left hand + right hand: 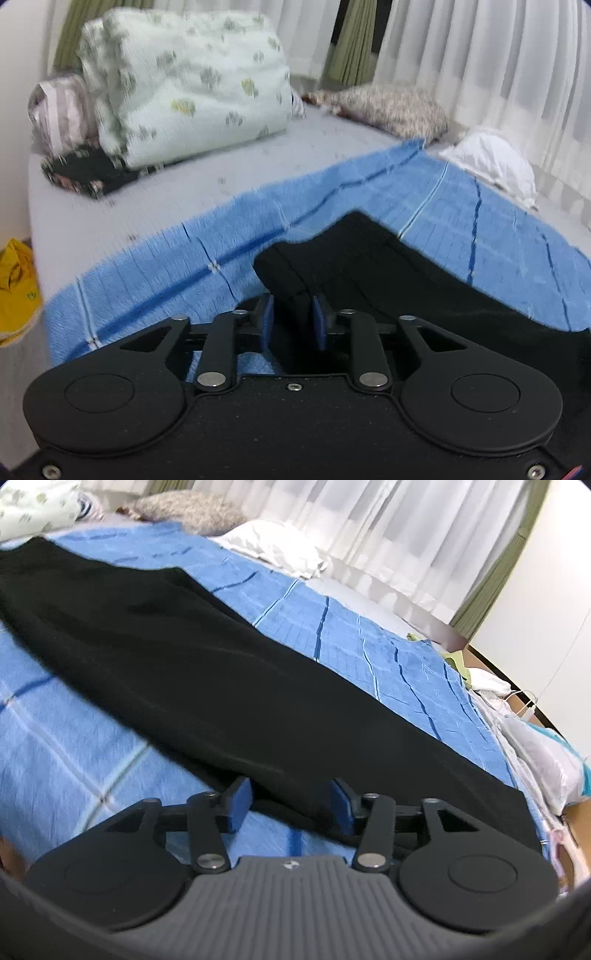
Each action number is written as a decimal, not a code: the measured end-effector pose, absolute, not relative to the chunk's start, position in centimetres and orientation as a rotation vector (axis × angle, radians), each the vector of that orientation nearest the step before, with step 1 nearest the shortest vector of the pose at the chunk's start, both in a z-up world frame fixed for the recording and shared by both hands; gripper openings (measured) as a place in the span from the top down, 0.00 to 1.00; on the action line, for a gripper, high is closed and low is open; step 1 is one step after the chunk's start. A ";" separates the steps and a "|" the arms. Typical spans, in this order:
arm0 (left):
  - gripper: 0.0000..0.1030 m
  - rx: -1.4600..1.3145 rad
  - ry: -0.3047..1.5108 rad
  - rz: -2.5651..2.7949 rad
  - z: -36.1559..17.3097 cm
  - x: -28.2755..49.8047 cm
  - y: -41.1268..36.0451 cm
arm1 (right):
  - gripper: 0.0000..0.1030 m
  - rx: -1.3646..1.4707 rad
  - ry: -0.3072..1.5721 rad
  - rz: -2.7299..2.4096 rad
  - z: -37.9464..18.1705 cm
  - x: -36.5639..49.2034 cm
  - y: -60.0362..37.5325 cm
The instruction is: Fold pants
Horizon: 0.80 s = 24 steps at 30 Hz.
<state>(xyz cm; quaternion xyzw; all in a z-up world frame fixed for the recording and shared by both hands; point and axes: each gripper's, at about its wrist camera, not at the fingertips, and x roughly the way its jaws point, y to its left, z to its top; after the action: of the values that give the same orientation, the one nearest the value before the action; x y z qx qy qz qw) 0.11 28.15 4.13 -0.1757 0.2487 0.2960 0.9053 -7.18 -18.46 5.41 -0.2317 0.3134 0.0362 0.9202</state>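
Black pants [388, 266] lie on a blue checked blanket [166, 266] spread over the bed. My left gripper [292, 317] is shut on a thick edge of the pants, with fabric pinched between its blue pads. In the right wrist view the pants [192, 657] stretch long across the blanket [66, 738]. My right gripper [291, 801] has its jaws apart, one on each side of the near edge of the pants, and the fabric runs loosely between them.
A folded floral quilt [184, 81], a striped bundle [59, 110] and a dark folded cloth [85, 173] sit at the bed's far left. A speckled pillow [391, 107] and white pillow [495, 162] lie by the curtains. Laundry and plastic bags [539, 753] lie off the bed's right edge.
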 end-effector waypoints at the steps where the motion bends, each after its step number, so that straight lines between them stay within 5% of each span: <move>1: 0.66 -0.342 0.490 0.613 4.7 -0.2 27.6 | 0.34 -0.474 0.649 0.083 5.6 -7.5 -18.6; 10: 0.57 -0.192 0.421 0.406 8.6 -0.7 19.5 | 0.25 -0.201 0.607 0.184 10.3 -5.6 -20.7; 24: 0.58 0.003 0.624 -0.023 1.1 -0.9 4.7 | 0.25 0.183 0.754 0.505 9.0 14.0 -12.6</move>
<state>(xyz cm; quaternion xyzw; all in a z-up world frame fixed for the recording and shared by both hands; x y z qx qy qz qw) -0.90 4.67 1.12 0.0017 0.3072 -0.0115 0.9516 13.98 -12.64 9.00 0.0883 0.3638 0.2433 0.8948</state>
